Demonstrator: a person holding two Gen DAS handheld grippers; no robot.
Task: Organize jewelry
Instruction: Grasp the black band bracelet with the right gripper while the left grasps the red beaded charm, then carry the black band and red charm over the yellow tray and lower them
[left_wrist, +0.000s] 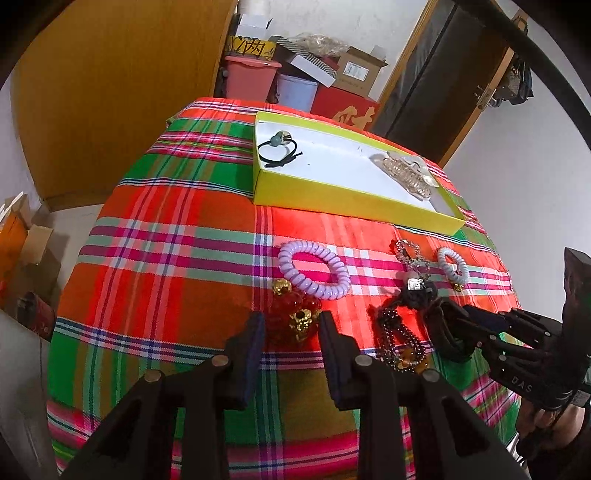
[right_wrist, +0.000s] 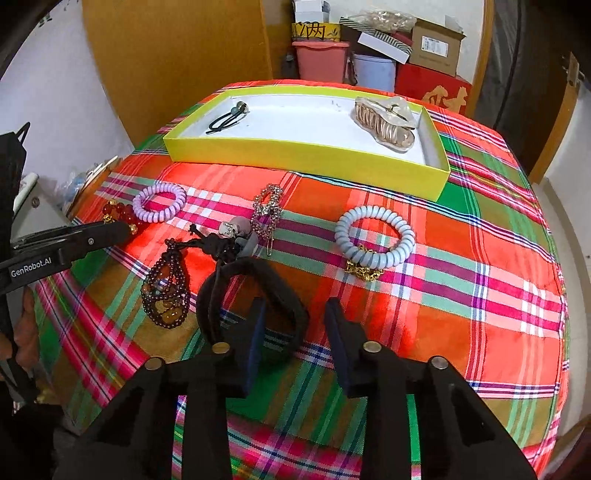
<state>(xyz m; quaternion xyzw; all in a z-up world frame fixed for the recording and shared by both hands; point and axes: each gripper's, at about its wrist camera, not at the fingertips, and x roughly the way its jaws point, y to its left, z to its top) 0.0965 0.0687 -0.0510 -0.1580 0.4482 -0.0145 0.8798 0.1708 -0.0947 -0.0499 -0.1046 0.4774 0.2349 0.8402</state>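
Tongs on the right (right_wrist: 295, 312) stood apart over the black band (right_wrist: 216, 295), which lay flat on the bench (right_wrist: 461, 295), one finger planted inside its loop and the other outside, so the loop's near-right side ran between the pads without being pinched. Left tongs (left_wrist: 291, 321) framed the red bead bracelet (left_wrist: 280, 326) tip to tip; whether they pressed it, I couldn't tell. Yellow box (right_wrist: 295, 153) waited straight ahead, well beyond both, so each hand looked set for a forward carry.

Woven plaid tablecloth (right_wrist: 480, 280), glossy plastic coil ties (right_wrist: 375, 236), matt cardboard tray (right_wrist: 306, 155)
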